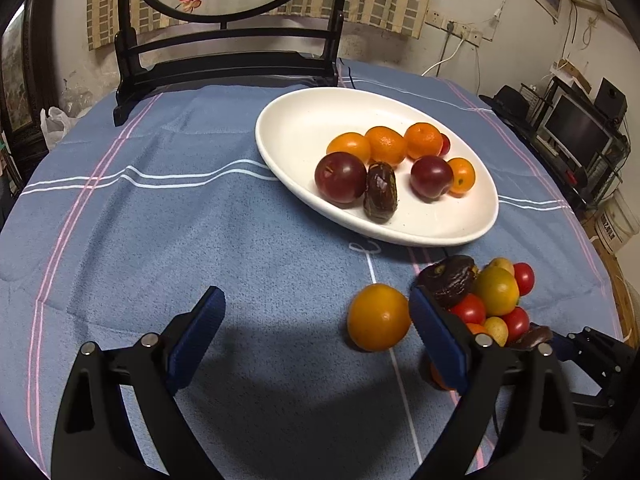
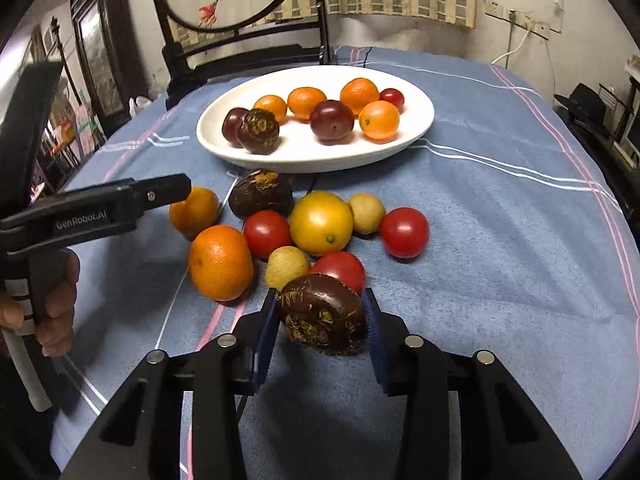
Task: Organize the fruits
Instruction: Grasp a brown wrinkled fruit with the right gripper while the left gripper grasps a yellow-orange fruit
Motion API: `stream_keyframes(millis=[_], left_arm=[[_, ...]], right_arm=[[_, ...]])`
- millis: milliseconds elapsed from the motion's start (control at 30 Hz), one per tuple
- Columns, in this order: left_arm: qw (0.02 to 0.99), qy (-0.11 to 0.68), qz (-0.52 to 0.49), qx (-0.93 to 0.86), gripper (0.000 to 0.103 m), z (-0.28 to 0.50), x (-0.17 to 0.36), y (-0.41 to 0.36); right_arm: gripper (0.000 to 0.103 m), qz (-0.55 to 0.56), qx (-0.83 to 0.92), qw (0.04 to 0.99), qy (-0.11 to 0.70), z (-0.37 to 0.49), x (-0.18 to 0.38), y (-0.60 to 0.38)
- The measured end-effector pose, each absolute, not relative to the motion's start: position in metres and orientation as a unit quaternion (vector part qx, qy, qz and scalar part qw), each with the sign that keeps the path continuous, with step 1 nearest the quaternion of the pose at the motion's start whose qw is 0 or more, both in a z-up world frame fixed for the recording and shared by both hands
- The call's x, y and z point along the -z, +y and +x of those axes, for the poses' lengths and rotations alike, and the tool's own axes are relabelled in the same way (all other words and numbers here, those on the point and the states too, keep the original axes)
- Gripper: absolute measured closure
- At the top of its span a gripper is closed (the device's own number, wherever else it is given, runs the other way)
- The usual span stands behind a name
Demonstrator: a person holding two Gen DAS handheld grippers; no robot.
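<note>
Eight fruits on the white plate (image 2: 224, 148), at 12 o'clock on the blue striped cloth (image 2: 500, 240): four small oranges (image 2: 359, 95), two plums (image 2: 332, 120), one cherry tomato (image 2: 392, 98) and one dark wrinkled fruit (image 2: 258, 130).

Ten more off the plate, bunched on the cloth near its front rim:
- two loose oranges (image 2: 220, 262)
- three red tomatoes (image 2: 404, 232)
- one yellow-orange fruit (image 2: 320, 220)
- two pale yellow fruits (image 2: 366, 208)
- two dark brown fruits, one lying free (image 2: 260, 194) and one gripped (image 2: 324, 314)

Right gripper (image 2: 320, 300) clenched on the gripped brown fruit at 6 o'clock of the pile, blue pads (image 2: 264, 332) pressed to both its sides. Hard to say whether it rests on the cloth or hangs just above.

Left gripper (image 1: 316, 296) spread wide and holding nothing, with a loose orange just inside its right-hand finger at 3 o'clock, gap or contact unclear.

Much of the pile masked in the left wrist view by that finger, with only slivers of fruit showing around it. Left hand (image 2: 60, 300) on the gripper handle cut off at the right wrist view's 9 o'clock edge.
</note>
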State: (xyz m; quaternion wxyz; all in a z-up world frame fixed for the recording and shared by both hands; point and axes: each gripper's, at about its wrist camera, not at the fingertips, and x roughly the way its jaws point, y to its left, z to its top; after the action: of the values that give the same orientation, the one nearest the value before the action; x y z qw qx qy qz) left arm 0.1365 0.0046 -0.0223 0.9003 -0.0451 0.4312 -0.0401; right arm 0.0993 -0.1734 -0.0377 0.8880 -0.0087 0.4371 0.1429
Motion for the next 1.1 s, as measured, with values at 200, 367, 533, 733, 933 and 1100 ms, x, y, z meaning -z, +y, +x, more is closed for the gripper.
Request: stream_keyframes(millis=[200,367,533,733,933,1100], left_arm=[[0.896,0.442,-0.024,0.046,0.012,0.135,0.027,-0.002],[0.889,0.453,-0.015,0.058,0.009,0.136,0.034,-0.007],[0.887,0.455,-0.003,0.073,0.011,0.136,0.039,-0.016],[0.874,0.458,-0.06,0.149,0.065,0.137,0.042,-0.019],[0.867,0.467,-0.077,0.156,0.066,0.135,0.042,-0.02],[0.883,0.44,-0.075,0.145,0.066,0.127,0.026,-0.018]], right_arm=[[0.062,0.033,-0.165,0.886,0.431,0.089,0.035,-0.191],[0.062,0.037,-0.178,0.884,0.43,0.085,0.035,-0.191],[0.062,0.038,-0.189,0.883,0.427,0.084,0.035,-0.189],[0.062,0.043,-0.196,0.883,0.425,0.083,0.035,-0.189],[0.062,0.043,-0.193,0.884,0.423,0.081,0.033,-0.189],[0.062,0.04,-0.195,0.889,0.412,0.081,0.023,-0.188]])
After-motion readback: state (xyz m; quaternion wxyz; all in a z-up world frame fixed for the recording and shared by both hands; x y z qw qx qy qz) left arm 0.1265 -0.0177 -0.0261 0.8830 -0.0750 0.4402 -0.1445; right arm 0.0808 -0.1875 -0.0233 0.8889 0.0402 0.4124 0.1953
